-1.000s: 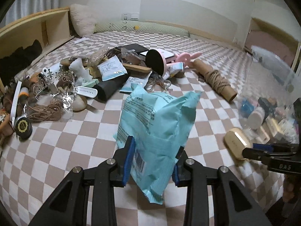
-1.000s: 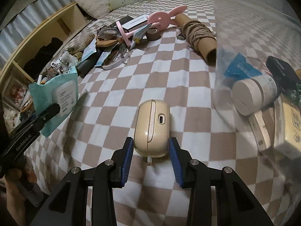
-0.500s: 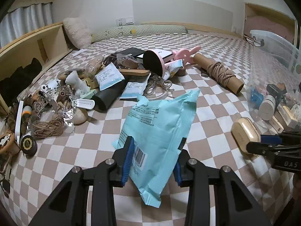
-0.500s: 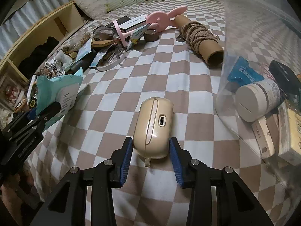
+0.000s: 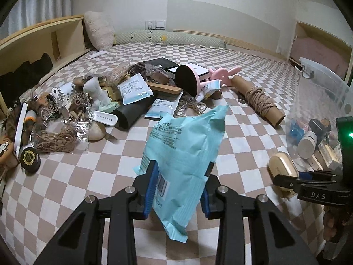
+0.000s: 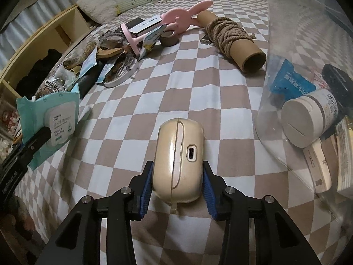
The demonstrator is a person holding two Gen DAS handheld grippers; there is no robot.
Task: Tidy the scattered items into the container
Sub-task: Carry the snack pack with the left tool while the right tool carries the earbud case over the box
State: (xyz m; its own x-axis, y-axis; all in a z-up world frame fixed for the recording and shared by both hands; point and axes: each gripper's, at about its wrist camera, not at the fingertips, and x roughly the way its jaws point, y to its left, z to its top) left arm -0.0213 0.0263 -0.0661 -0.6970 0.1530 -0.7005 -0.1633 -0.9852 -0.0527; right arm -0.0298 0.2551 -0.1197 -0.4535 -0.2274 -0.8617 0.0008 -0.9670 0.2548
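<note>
Dim indoor light, fisheye-warped edges

I am viewing my left gripper [image 5: 179,185]: two matte black fingers [image 5: 143,190] with angular cut-outs, each lined by a ribbed blue pad [image 5: 151,187] and fastened with round silver screws [image 5: 129,190]. I am seeing my right gripper [image 6: 177,182] built alike, with black arms, blue pads [image 6: 146,186] and paired silver screws [image 6: 228,190]. From the left camera, I am reading white letters "DAS" [image 5: 317,195] on the right gripper's black side, beneath a black housing [image 5: 345,132] showing a green light [image 5: 350,135]. From the right camera, I am noting pale lettering [image 6: 10,182] along the left gripper's flank, too distorted to read.
</note>
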